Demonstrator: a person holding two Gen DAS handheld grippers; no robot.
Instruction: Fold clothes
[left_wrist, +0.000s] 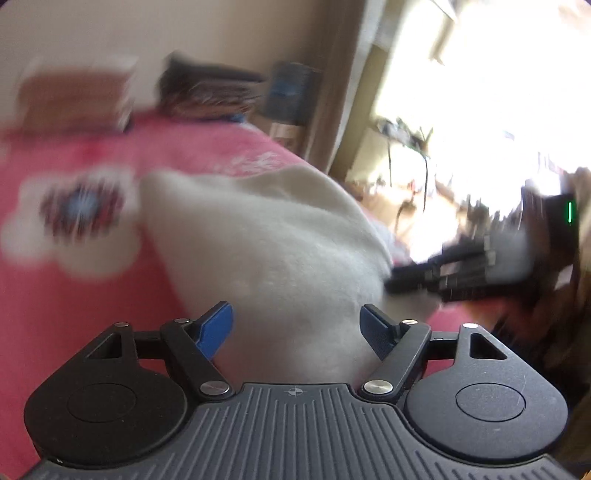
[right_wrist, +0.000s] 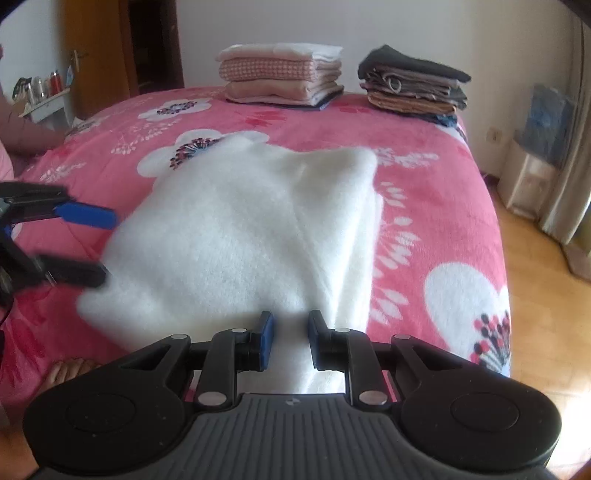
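**Two grippers at one white sweater**

White fleece sweater (right_wrist: 243, 229) lies on the pink floral blanket (right_wrist: 436, 206). Right gripper (right_wrist: 291, 338) pinches a raised fold at its near edge. Left gripper (left_wrist: 297, 332) stands wide open, sweater between the blue pads, untouched. Two folded stacks (right_wrist: 280, 74) sit behind.

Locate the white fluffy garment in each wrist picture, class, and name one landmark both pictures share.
Left wrist: the white garment fills the centre, running down between the left tongs.
Right wrist: it lies mid-picture on the bed, its near edge between the right tongs.
Shared landmark: the dark stack of folded clothes at the far edge of the pink floral blanket.
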